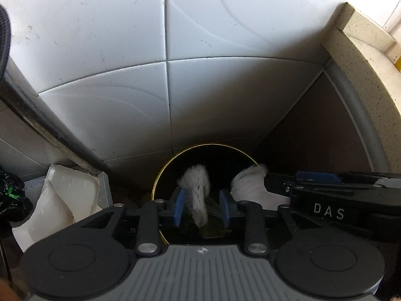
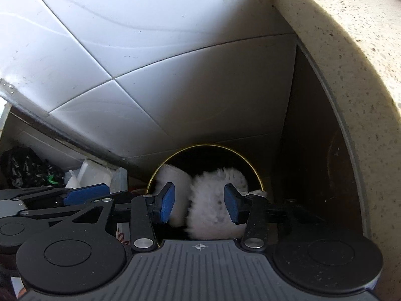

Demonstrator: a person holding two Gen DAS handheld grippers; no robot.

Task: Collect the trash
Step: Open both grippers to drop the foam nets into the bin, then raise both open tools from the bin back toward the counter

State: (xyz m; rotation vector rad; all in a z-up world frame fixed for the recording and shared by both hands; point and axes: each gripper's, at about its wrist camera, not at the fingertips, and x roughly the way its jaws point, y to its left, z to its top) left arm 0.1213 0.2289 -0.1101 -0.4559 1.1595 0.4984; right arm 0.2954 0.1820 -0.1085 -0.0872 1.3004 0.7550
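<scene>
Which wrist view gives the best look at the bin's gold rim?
Left wrist: the gold rim of the bin arcs openly round the top and left. In the right wrist view the rim shows too, but white tissue and the right gripper cover more.

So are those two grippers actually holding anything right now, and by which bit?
Nothing looks held. The left gripper and right gripper stand open over the bin; a blurred tissue wad and another wad sit between their pads, seemingly dropping in.

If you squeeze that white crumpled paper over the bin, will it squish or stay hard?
Probably squish: the white crumpled paper looks soft and fuzzy-edged between the open right gripper. It likely weighs very little, so it should drop easily into the round bin.
</scene>
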